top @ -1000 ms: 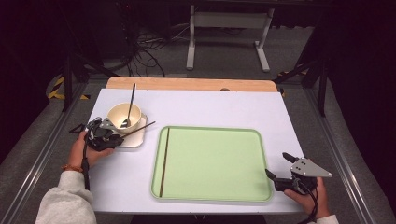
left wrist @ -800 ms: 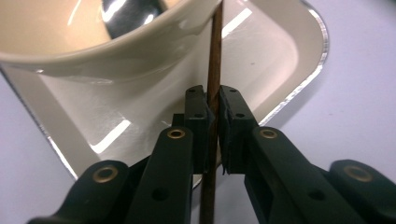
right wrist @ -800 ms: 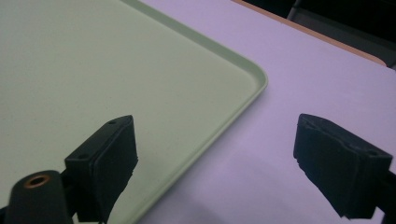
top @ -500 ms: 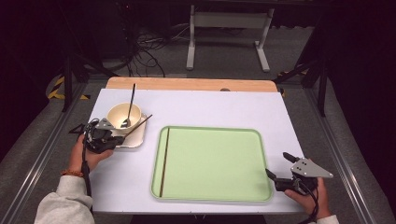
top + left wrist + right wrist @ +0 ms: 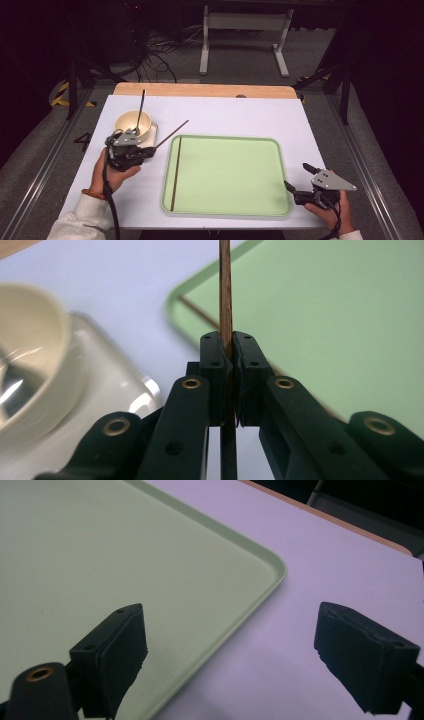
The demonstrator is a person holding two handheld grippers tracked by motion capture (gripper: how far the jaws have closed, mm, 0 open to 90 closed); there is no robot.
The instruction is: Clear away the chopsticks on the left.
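Tongs first, from the left: the left tongs (image 5: pixel 150 150) were clamped on a brown chopstick (image 5: pixel 172 134), having just been closing on it, and the left gripper view showed the stick pinched between the two black pads (image 5: pixel 215 360). They sat at the table's left side, just in front of the cream bowl (image 5: pixel 131 121) on its pale dish (image 5: pixel 151 132), with a dark spoon (image 5: pixel 140 109) standing in the bowl.

Judging from the pictures, the step in hand was carrying this stick over to the green tray (image 5: pixel 235 175), where a second chopstick (image 5: pixel 176 172) already lay along the left edge. To do it well, the grip should have stayed firm near the stick's lower end, and the free tip should have cleared the tray rim before being lowered flat beside its partner.

In the high view, the held chopstick's long axis ran diagonally, up and to the right, its free tip over the white table (image 5: pixel 225 115) above the tray's upper left corner; the resting one ran nearly straight front to back.

Farther right, the right tongs (image 5: pixel 296 179) stood wide open and empty by the tray's lower right corner.
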